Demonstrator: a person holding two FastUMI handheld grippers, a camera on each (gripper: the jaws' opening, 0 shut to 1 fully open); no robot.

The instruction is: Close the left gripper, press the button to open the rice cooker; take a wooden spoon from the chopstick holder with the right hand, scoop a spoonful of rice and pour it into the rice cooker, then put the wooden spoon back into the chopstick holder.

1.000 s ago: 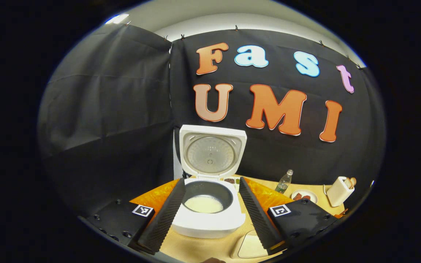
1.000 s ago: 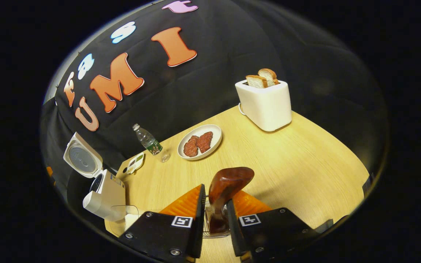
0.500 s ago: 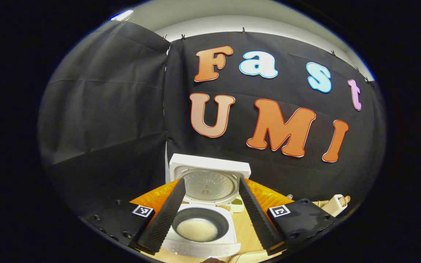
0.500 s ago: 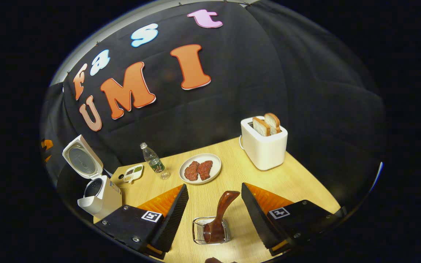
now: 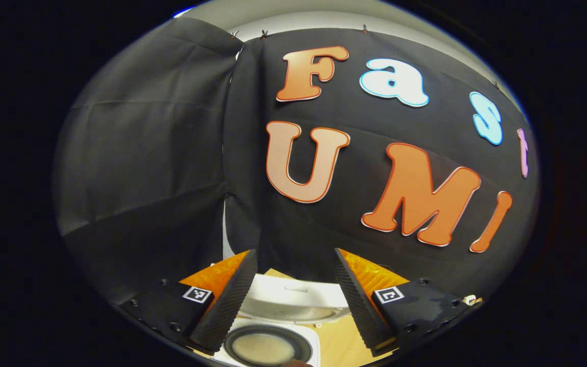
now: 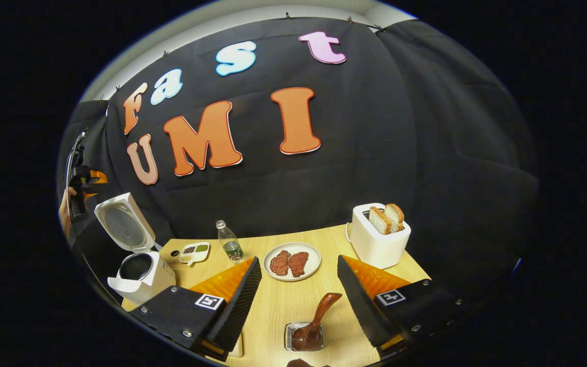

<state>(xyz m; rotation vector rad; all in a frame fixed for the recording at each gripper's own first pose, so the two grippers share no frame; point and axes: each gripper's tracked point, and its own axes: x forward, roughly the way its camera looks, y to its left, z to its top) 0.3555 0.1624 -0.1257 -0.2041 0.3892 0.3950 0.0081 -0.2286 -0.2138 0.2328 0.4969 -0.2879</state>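
Note:
In the left gripper view my left gripper (image 5: 294,254) is open with nothing between its fingers, high above the white rice cooker (image 5: 293,300). The cooker's lid stands up, and its dark pot (image 5: 265,347) holds pale rice. In the right gripper view my right gripper (image 6: 299,261) is open and empty, back from the wooden spoon (image 6: 320,317). The spoon stands bowl-down in the small wire chopstick holder (image 6: 289,340) on the table. The rice cooker (image 6: 140,272) sits at the far left with its lid (image 6: 124,221) up. Above it a hand holds the left gripper (image 6: 82,178).
On the wooden table (image 6: 416,275) stand a white toaster (image 6: 375,242) with two bread slices, a plate (image 6: 314,255) with two pieces of meat, a small water bottle (image 6: 230,241) and a little divided dish (image 6: 194,251). Black cloth walls the back and sides.
My right gripper opened off the spoon's handle and drew back and up, leaving the spoon in the holder. My left gripper rose and tilted up, so the cooker slid to the view's bottom.

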